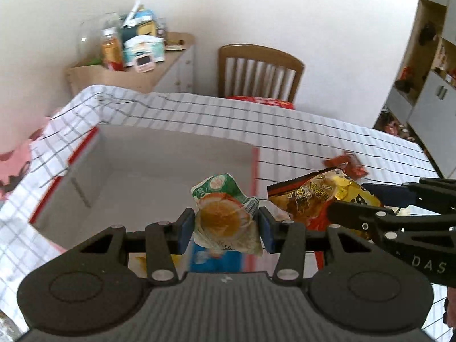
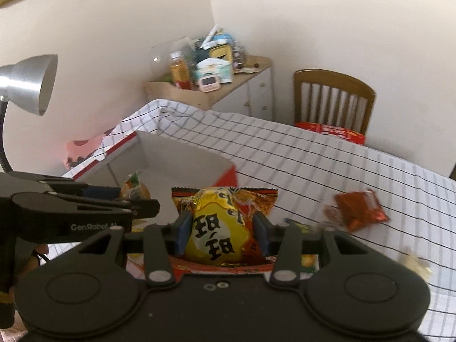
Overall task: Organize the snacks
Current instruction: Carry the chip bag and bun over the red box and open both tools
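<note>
My left gripper (image 1: 226,225) is shut on a green and orange snack packet (image 1: 225,213), held above the near edge of an open white box with red trim (image 1: 159,154). My right gripper (image 2: 221,232) is shut on a yellow and red snack bag (image 2: 219,228), held just right of the box (image 2: 182,162). The right gripper's fingers (image 1: 356,216) and its bag (image 1: 316,196) show at the right in the left wrist view. The left gripper (image 2: 136,199) and its packet (image 2: 136,189) show at the left in the right wrist view.
A red snack packet (image 2: 359,209) and a pale snack (image 2: 416,265) lie on the checked tablecloth (image 2: 313,156). A blue packet (image 1: 211,259) lies below the left gripper. A wooden chair (image 1: 259,71), a cluttered side cabinet (image 1: 136,65) and a desk lamp (image 2: 25,85) stand around the table.
</note>
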The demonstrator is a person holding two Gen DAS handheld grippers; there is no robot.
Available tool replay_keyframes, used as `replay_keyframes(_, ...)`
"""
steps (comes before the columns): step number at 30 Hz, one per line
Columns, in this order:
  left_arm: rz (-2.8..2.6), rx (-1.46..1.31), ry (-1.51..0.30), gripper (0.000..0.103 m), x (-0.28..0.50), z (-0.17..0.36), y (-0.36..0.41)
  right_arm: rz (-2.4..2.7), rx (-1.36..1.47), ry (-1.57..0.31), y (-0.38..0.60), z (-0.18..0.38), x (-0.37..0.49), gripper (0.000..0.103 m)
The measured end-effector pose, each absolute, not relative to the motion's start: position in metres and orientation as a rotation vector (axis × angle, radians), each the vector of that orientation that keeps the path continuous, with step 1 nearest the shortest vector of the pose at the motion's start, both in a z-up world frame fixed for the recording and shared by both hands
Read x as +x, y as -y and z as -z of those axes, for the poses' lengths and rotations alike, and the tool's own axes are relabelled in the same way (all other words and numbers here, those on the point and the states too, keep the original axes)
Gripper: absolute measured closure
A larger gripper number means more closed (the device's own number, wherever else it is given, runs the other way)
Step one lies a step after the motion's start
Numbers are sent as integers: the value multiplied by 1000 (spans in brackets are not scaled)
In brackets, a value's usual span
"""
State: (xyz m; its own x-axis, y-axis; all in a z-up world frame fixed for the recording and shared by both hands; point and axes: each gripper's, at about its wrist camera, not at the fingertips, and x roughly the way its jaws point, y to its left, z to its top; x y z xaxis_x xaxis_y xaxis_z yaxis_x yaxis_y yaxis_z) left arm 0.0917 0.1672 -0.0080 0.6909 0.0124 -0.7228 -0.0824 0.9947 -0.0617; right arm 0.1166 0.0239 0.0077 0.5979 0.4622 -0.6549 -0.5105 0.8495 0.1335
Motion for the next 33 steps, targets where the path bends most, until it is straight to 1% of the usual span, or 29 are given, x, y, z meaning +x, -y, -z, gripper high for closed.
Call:
replay_keyframes(9,-138,-84,-835,56,102,20,-225,-616,-136,-772,-89,7,132,58)
replay_keyframes(20,-210,-110,-933,55,114,53,-266,-662,-250,-793,-140,31,148,58)
replay_keyframes(26,-217,-116,-963,50,114,66,-265,-666,-258,-808,-146,38,150,56)
replay_keyframes(27,-215,-124,-963,46,114,67,-266,-666,-261,-810,-146,38,150,55)
replay_keyframes(31,-207,-132,-937,47,112,63,-264,-660,-254,-805,-142,36,148,48)
replay_keyframes(33,-202,-130,-924,41,110,60,-262,-652,-237,-803,-137,34,147,39)
